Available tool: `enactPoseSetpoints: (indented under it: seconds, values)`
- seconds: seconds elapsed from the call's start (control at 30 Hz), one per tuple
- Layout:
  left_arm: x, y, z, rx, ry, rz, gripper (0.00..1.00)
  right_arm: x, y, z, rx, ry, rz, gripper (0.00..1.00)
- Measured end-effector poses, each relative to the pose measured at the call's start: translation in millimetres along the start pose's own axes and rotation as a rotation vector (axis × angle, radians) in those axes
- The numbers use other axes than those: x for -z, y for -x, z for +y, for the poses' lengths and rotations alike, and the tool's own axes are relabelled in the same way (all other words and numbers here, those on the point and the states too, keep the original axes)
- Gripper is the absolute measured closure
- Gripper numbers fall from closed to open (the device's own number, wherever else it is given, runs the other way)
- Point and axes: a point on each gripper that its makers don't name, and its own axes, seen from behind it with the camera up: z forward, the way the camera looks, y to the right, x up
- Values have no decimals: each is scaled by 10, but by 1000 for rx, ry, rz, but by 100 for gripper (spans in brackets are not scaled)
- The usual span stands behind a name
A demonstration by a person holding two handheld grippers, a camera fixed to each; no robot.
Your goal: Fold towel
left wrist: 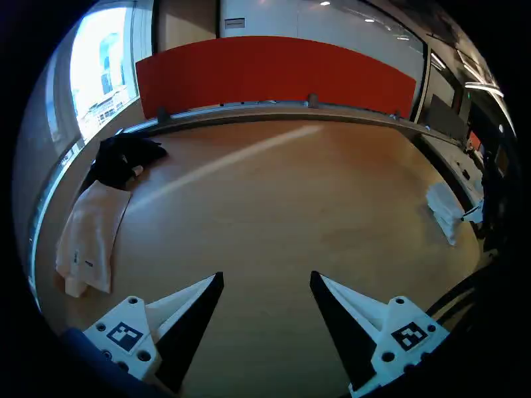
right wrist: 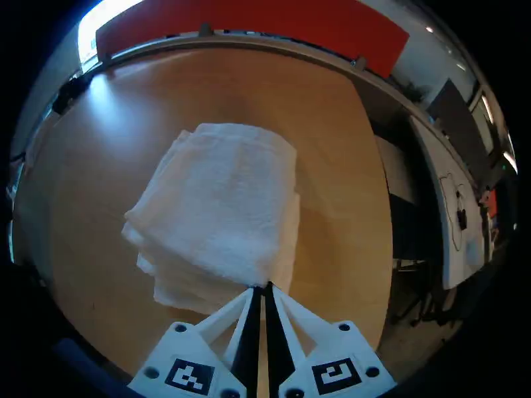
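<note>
Right tongs [right wrist: 263, 286] tight at towel [right wrist: 219, 199] edge, grip unclear

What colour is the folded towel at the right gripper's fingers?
White towel; clearest in right gripper view.

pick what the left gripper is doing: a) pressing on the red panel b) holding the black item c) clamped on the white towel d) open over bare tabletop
d: the left gripper has its fingers spread wide apart, with the bare wood of the tabletop between them.
</note>
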Motion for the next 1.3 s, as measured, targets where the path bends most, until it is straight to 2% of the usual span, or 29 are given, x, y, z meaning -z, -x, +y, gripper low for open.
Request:
enactPoseSetpoints:
  seconds: [0.43,0.6,0.67,0.87,0.93,1.0,1.07,1.3]
  values:
    - [8,-4,-19,-6,-6,2,3,-120,64,-19,-9,22,-16,94]
    - [7,1,-43,-5,-10,2,3,-100,54,-26,-7,27,-5,87]
    - [9,-2,-53,-3,-12,3,3,-75,36,-37,-4,24,7,81]
    - [15,-26,-100,5,-18,8,3,33,-19,-2,7,48,47,42]
    - [14,-37,-114,7,-19,11,3,61,-27,-19,9,45,55,33]
    - [12,-44,-123,8,-20,13,3,83,-36,-47,9,39,61,28]
    - [8,-48,-126,8,-20,14,3,99,-50,-84,5,29,67,15]
    - [-6,-68,-148,1,-20,20,3,153,-95,-124,0,34,91,2]
